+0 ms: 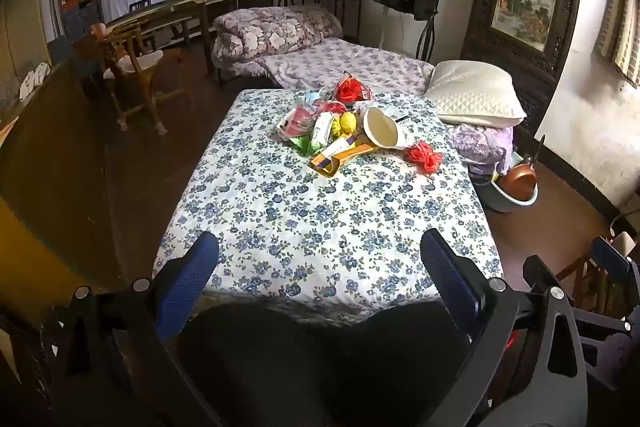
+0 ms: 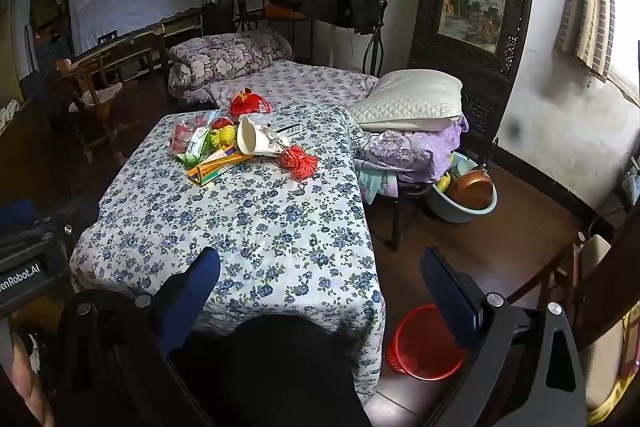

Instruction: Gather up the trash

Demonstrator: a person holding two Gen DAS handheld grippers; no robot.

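Note:
A pile of trash (image 1: 332, 131) lies at the far end of a table covered with a blue-flowered cloth (image 1: 320, 219): a crushed paper cup (image 1: 380, 133), an orange box (image 1: 340, 153), red netting (image 1: 424, 157), a red packet (image 1: 352, 91), green and yellow wrappers. The pile also shows in the right wrist view (image 2: 236, 147). A red basket (image 2: 424, 343) stands on the floor by the table's near right corner. My left gripper (image 1: 320, 259) is open and empty above the near table edge. My right gripper (image 2: 320, 267) is open and empty, over the near right corner.
A bed (image 1: 340, 67) with a folded quilt (image 1: 272, 31) and a white pillow (image 1: 476, 95) lies behind the table. A blue basin with a copper pan (image 2: 468, 195) sits on the floor to the right. A wooden chair (image 1: 132, 75) stands to the left.

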